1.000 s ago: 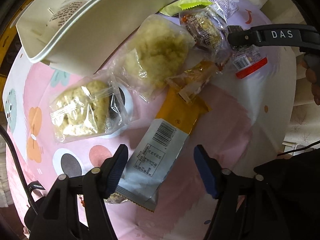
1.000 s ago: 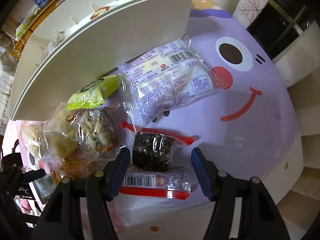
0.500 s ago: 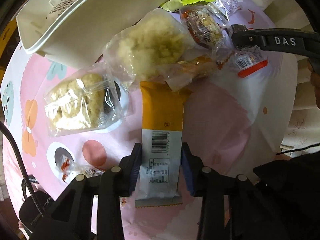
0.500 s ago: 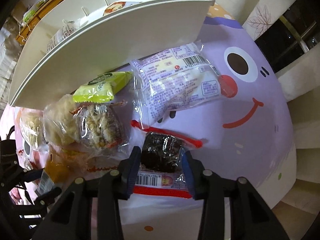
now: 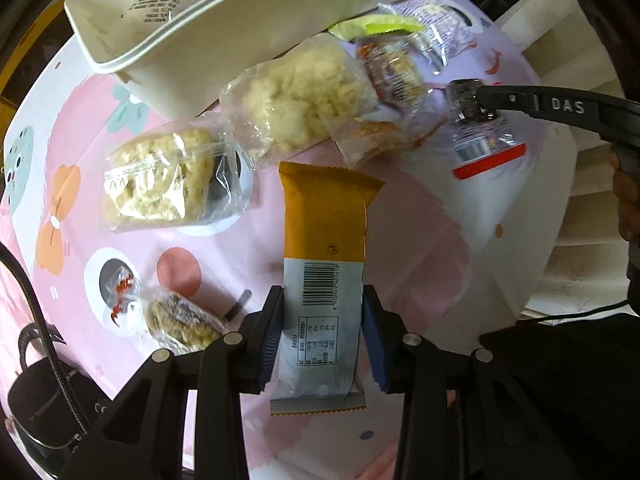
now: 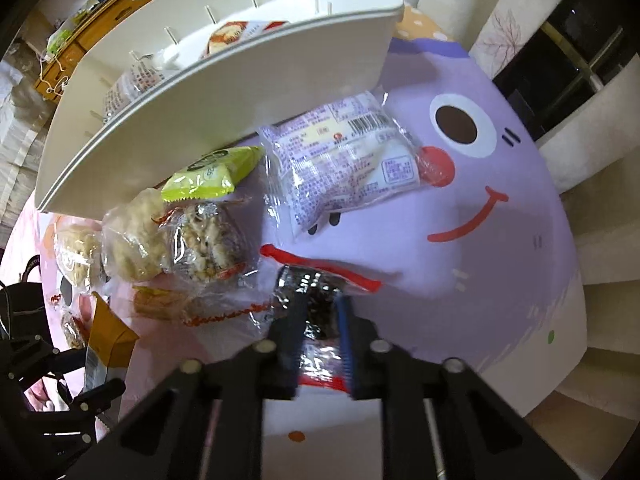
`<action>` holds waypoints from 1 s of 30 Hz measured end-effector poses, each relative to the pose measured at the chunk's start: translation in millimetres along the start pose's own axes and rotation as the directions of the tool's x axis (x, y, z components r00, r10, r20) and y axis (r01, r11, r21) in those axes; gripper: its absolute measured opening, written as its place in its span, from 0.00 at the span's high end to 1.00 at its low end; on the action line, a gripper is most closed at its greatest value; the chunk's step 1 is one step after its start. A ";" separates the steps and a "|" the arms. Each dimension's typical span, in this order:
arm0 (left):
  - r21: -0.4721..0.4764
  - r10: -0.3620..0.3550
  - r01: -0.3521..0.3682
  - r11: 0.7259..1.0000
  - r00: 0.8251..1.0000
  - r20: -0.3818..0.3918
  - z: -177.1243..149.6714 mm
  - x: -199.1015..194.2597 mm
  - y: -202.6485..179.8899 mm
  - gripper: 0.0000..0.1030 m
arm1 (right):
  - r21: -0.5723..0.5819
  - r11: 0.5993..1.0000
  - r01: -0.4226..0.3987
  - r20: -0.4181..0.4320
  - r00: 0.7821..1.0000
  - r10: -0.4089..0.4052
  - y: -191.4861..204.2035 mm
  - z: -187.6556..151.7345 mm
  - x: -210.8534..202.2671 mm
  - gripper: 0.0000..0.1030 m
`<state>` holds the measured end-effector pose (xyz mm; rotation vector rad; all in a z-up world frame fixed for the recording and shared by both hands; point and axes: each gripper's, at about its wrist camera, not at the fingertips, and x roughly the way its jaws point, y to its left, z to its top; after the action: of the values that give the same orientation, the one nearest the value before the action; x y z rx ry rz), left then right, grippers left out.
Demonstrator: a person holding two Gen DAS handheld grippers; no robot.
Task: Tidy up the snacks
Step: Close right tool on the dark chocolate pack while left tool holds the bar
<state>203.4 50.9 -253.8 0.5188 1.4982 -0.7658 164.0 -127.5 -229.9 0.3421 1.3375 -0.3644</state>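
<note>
- Step: double pickup, both packets gripped, not yet binned.
- Left gripper [image 5: 323, 334] clamped on orange-grey bar [image 5: 323, 276] at its grey barcode end; bar over the pink cloth [image 5: 248, 248], apparently lifted clear.
- Bar's long axis in line w/ fingers, orange end pointing away toward white bin [image 5: 224, 36].
- Right gripper [image 6: 320, 336] pinched tight on dark snack pkt [image 6: 316, 300], red-edged wrapper; pkt near mat's front edge, long axis along fingers too.
- Next, prob: carry both up over bin wall, drop into a slot; needs rim clearance.
</note>
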 end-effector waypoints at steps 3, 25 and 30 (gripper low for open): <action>-0.009 -0.004 0.004 1.000 1.000 0.014 -2.2 -14.7 -3.8 0.65 | 0.006 1.000 -0.004 -0.011 1.000 0.004 -4.1 -2.4 -1.7 0.93; -0.255 -0.018 0.062 0.965 0.985 0.172 -41.1 -68.3 14.7 0.65 | 0.058 0.997 -0.045 -0.092 0.995 0.050 -6.1 -2.5 18.1 0.58; -0.319 0.001 0.059 0.946 0.983 0.186 -45.9 -75.7 21.6 0.65 | 0.025 0.999 -0.034 -0.096 0.995 0.036 -0.4 5.2 25.0 0.59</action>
<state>194.2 108.7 -184.0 0.1728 1.4242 -0.5578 173.1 -131.7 -253.4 0.4063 1.4213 -0.3377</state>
